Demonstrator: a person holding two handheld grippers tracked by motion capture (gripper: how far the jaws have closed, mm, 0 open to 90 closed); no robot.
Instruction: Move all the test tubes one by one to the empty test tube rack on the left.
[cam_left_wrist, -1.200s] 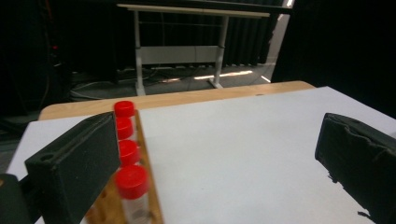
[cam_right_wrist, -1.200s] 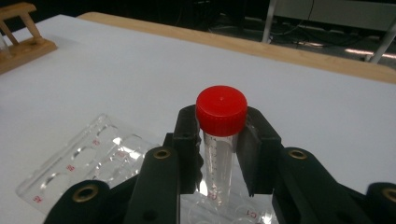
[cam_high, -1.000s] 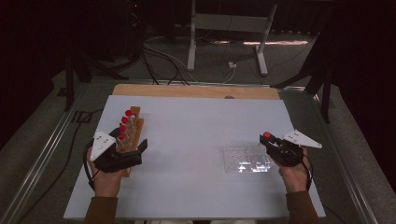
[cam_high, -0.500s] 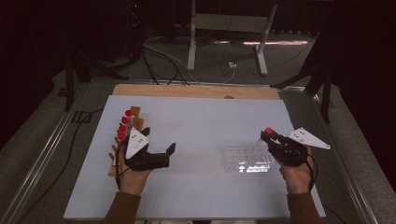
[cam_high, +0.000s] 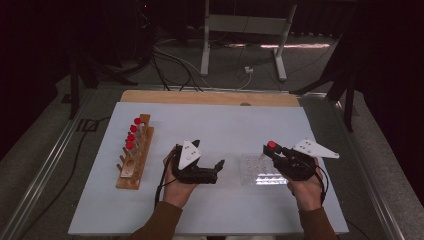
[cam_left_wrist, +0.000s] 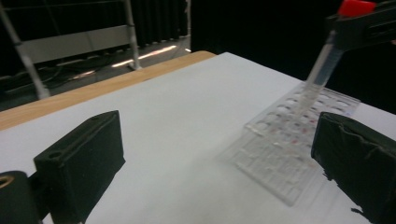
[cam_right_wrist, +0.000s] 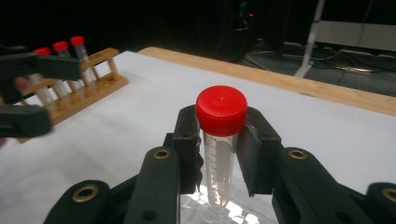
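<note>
1. the right gripper (cam_right_wrist: 219, 154) pinches a clear tube with a red cap (cam_right_wrist: 221, 135) just below the cap, so it hangs upright over the clear plastic well plate (cam_high: 262, 172).
2. the left gripper (cam_high: 212, 170) is spread and empty, jaws turned toward the plate, probably to steady it.
3. the wooden rack (cam_high: 134, 155) with more capped tubes stands well apart on the smooth white table (cam_high: 225, 125).
</note>
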